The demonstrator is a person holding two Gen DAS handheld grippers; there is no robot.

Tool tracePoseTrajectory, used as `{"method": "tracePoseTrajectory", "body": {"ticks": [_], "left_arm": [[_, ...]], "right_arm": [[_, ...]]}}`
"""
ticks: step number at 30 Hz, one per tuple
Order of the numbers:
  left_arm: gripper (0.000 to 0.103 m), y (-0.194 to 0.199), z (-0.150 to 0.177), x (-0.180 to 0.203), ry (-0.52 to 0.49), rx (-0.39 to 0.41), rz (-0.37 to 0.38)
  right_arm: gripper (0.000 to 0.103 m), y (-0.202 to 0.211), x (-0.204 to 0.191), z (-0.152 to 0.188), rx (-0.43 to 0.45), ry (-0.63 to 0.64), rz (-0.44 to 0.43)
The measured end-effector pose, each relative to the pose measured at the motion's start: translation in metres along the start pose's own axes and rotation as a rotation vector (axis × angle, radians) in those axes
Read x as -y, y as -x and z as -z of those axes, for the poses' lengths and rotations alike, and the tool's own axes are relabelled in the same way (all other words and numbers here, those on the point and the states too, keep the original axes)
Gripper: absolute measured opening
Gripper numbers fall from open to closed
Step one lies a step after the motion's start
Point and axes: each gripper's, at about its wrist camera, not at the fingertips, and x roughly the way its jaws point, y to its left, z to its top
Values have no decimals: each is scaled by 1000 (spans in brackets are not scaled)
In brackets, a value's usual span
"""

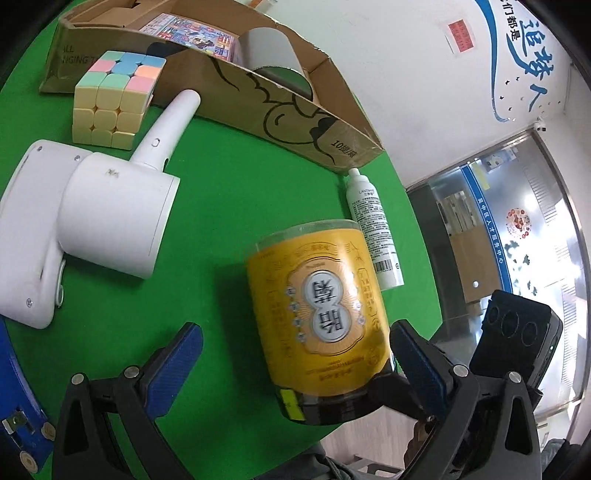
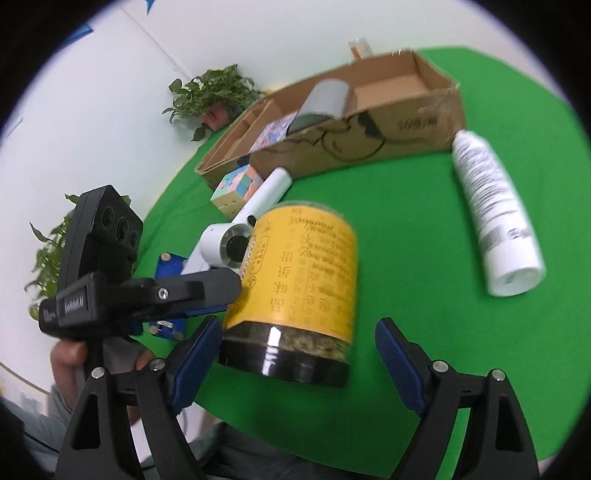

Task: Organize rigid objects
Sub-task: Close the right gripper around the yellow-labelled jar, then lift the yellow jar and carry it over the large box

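Note:
A yellow-labelled jar with a dark lid end stands upside down on the green table near its front edge; it also shows in the right wrist view. My left gripper is open, with the jar against its right finger. My right gripper is open, with the jar between its fingers, close to the left one. A pastel cube, a white handheld device and a white spray bottle lie on the table. The cardboard box stands at the back.
The box holds a grey roll and a colourful booklet. A blue tool lies at the table's left edge. Potted plants stand behind the table. The left gripper's body reaches in from the left.

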Motion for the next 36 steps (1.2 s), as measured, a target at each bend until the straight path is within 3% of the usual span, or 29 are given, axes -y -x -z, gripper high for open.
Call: {"method": "tracePoseTrajectory", "body": {"ticks": [5,11,18,26,36], "left_arm": [[96,-10,0,-6,20,-35,13],[91,-19,9,-5,44,-54,26],[90,-19,15,7,-7,-25,-15],[89,-11,20,24,-104,18,-89],[88,20,17,43,-196,111,-96]], "right_arm": [[85,-28,-21,2,-90,30,-37],[85,-35,-37,4,-90,98,-1],[86,-35,-35,4,-88,88,-5],[85,-36,-39,3,-68,103,18],[85,-18,-46,-7,49,160,30]]}}
